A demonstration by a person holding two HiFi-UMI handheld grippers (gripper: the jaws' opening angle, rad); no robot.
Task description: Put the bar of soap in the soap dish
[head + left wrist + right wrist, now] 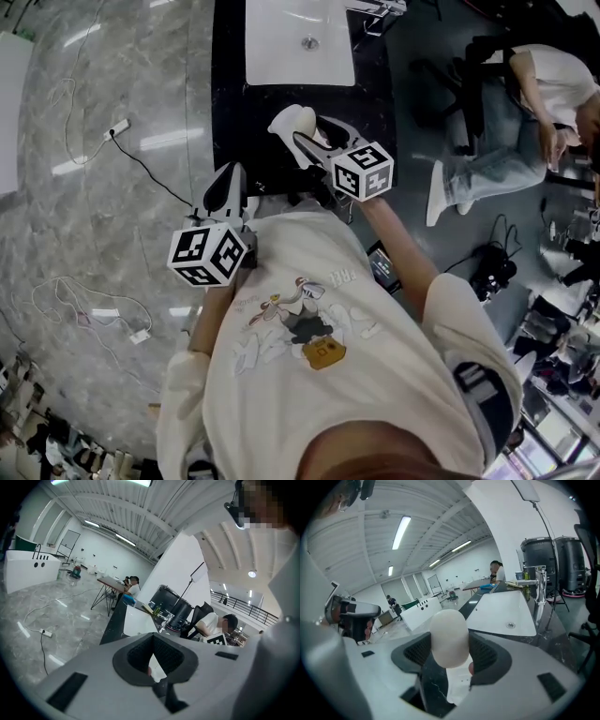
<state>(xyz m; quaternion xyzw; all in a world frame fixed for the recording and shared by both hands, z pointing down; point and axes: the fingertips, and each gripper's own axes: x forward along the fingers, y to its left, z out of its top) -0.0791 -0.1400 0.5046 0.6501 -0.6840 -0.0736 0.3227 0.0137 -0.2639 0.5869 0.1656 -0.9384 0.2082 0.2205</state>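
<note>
Bar of soap [449,637]: white, rounded, probably hard, light and slippery. Pinched across its flanks in the right hand-held gripper [449,654], above the black table [375,103]. Left hand-held gripper [153,659]: closed, empty.

Bright, open hall with marble all around me.
Under me I see a grey marble floor [112,206] with a power strip [118,127] lying on it. A black counter [230,94] carries a white sink [300,56]. Overhead is a ribbed white ceiling [370,541] with strip lights [401,531]. A seated person [534,103] is off to my right.
</note>
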